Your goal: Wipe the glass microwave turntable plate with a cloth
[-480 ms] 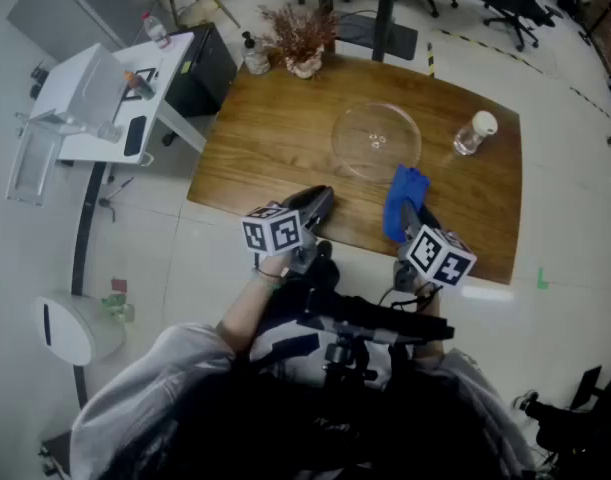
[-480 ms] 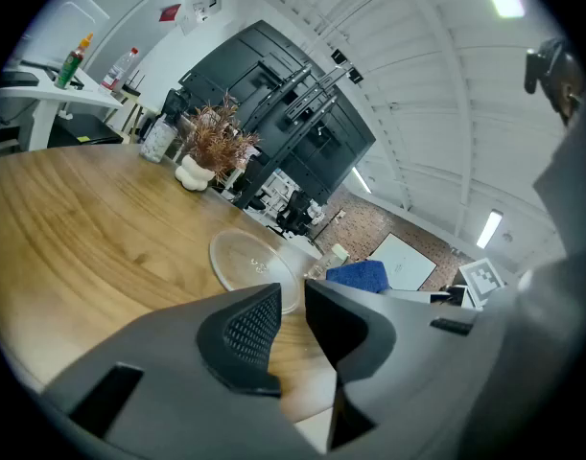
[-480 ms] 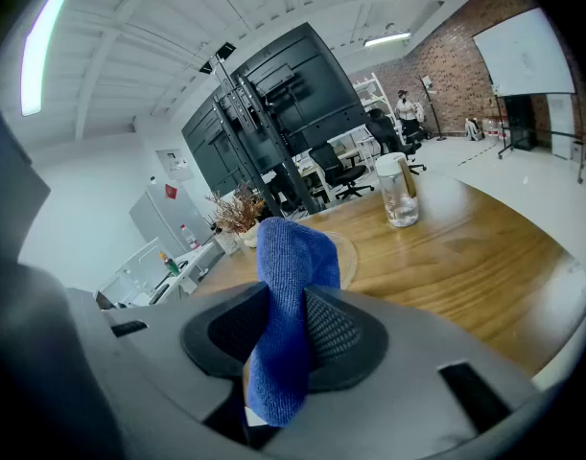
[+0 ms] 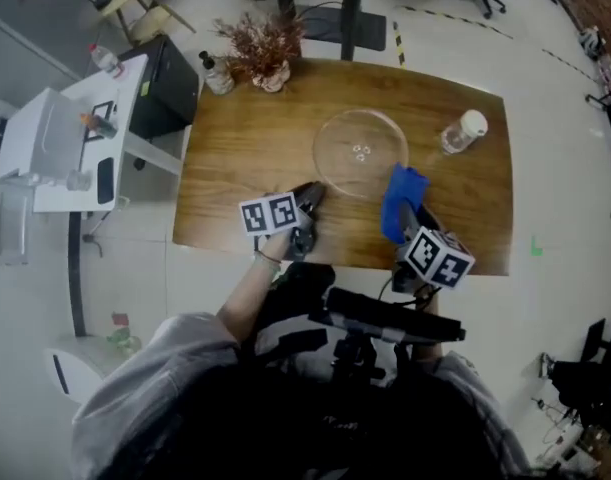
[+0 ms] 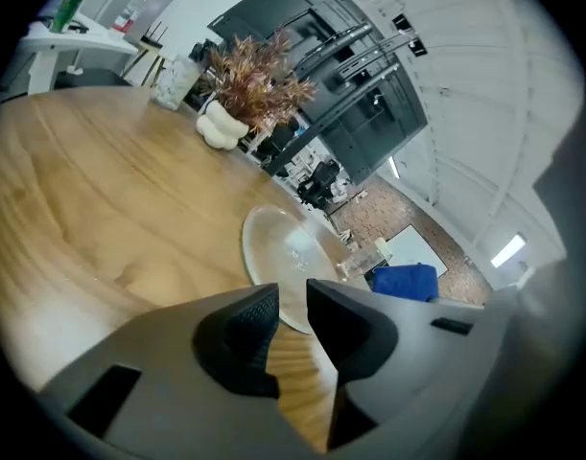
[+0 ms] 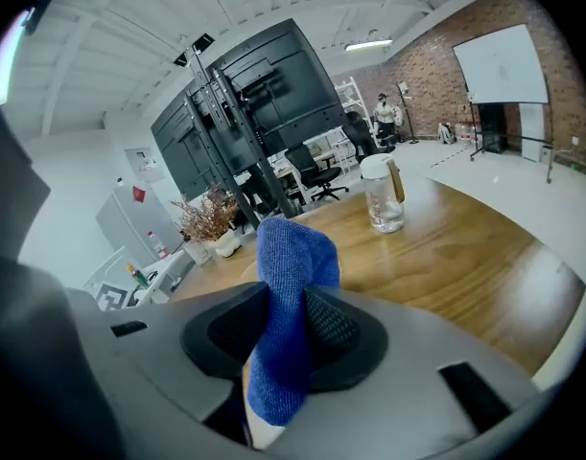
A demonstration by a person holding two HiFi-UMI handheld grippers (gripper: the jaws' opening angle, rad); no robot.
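Note:
The clear glass turntable plate (image 4: 360, 151) lies flat on the middle of the wooden table (image 4: 235, 158). In the left gripper view the plate (image 5: 278, 252) sits just beyond the jaws. My left gripper (image 4: 311, 196) hovers at the plate's near-left rim, and its jaws stand a narrow gap apart with nothing between them (image 5: 291, 297). My right gripper (image 4: 407, 218) is shut on a blue cloth (image 4: 400, 196), just off the plate's near-right edge. The cloth (image 6: 291, 257) sticks up out of the jaws (image 6: 285, 312).
A clear jar with a white lid (image 4: 461, 130) stands right of the plate. A dried plant in a white pot (image 4: 263, 53) and a pump bottle (image 4: 215, 74) stand at the table's far left edge. A white side desk (image 4: 70, 138) stands to the left.
My left gripper has moved forward over the table toward the plate's near rim. The right gripper still holds the blue cloth in about the same place.

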